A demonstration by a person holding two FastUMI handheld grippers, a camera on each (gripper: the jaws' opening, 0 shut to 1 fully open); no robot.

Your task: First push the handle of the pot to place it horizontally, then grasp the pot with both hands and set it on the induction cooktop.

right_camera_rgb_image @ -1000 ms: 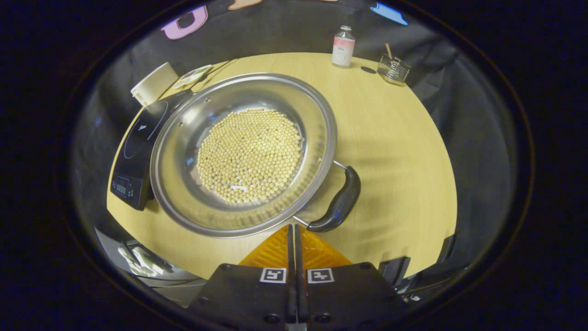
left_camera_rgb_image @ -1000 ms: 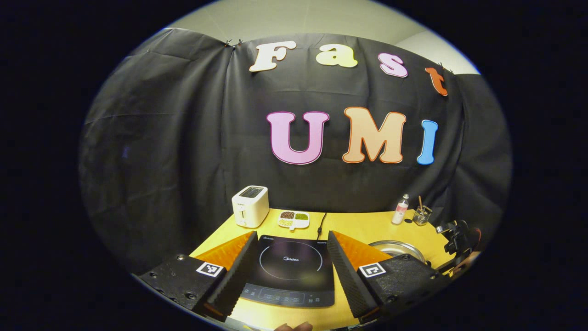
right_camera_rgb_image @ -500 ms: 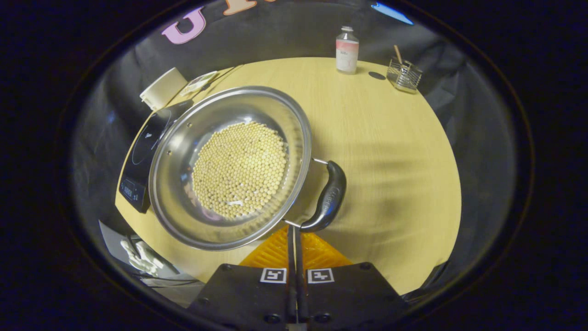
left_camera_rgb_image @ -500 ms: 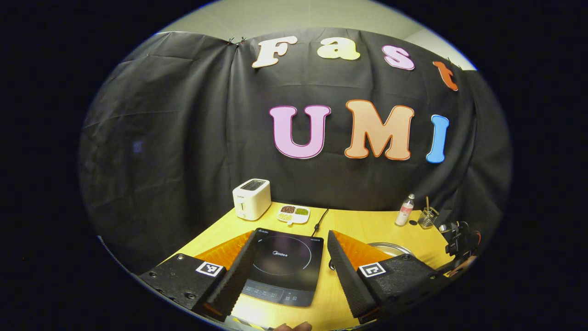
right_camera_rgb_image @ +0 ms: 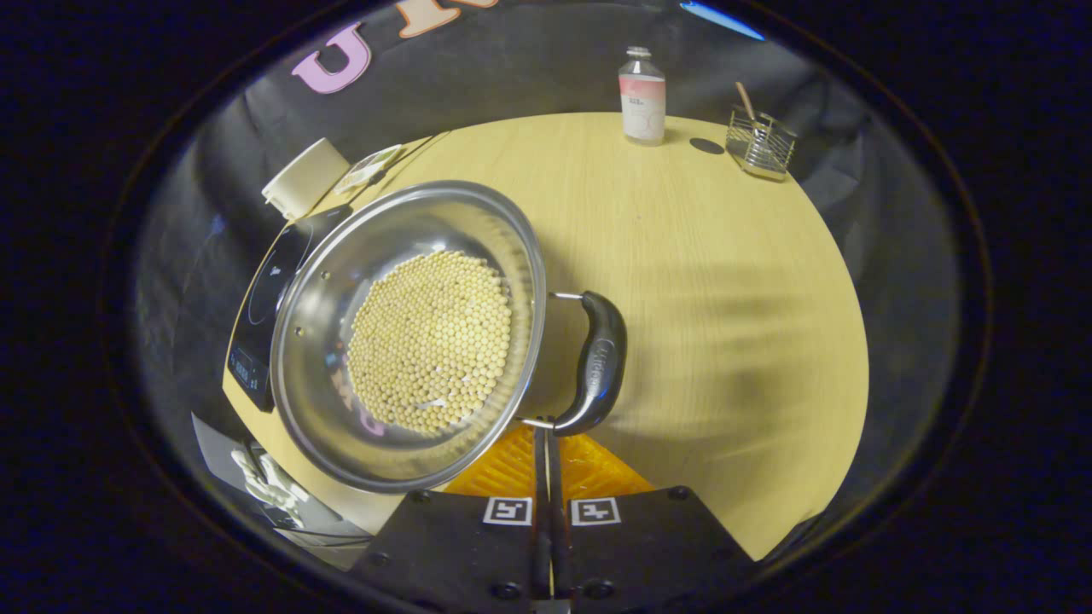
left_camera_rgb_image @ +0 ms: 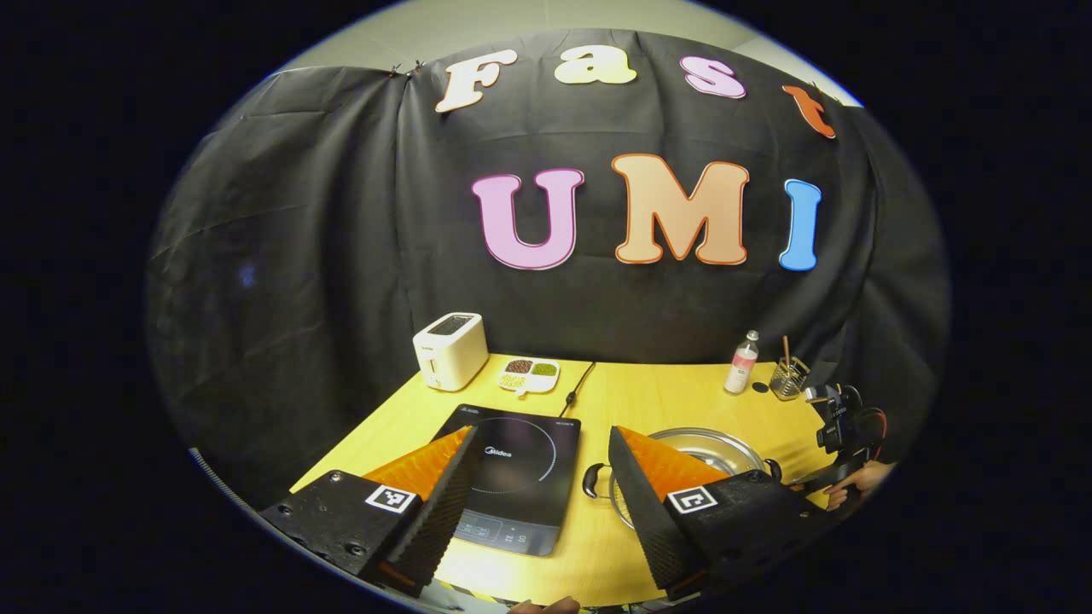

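On the desk (right_camera_rgb_image: 699,281), the pot (right_camera_rgb_image: 409,333) of pale beans sits just right of the cooktop (left_camera_rgb_image: 512,477), its near black handle (right_camera_rgb_image: 597,362) at the tips of the right gripper (right_camera_rgb_image: 546,443), whose fingers are pressed together with nothing between them. The left gripper (left_camera_rgb_image: 537,495) hangs above the desk's front with fingers spread wide and empty, cooktop between them.

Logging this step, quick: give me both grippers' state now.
Left gripper: open, holding nothing.
Right gripper: shut, empty, tips at the pot's handle.
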